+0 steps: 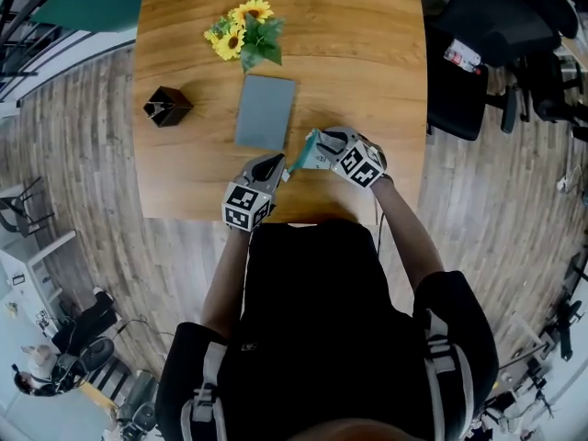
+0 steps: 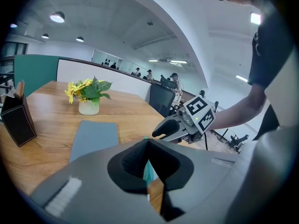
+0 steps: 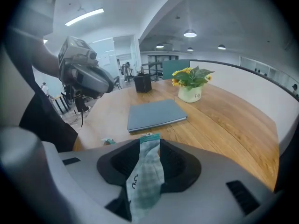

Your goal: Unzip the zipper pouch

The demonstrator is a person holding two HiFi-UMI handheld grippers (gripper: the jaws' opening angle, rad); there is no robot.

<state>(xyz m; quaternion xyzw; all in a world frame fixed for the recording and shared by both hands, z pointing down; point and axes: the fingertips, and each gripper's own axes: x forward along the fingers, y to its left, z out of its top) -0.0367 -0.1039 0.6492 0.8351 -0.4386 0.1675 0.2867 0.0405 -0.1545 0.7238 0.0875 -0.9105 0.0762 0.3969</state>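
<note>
Teal checked fabric zipper pouch (image 3: 145,171) stands loose between the parted jaws of my right gripper (image 3: 149,142); my left gripper (image 2: 148,142) has its jaws closed on the pouch's other end, above the wooden surface (image 1: 349,44) near its front edge.

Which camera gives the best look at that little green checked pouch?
The right gripper view: the pouch hangs close up inside the right tool, checks clear. The head view shows a small teal sliver; the left gripper view, a thin edge.
</note>
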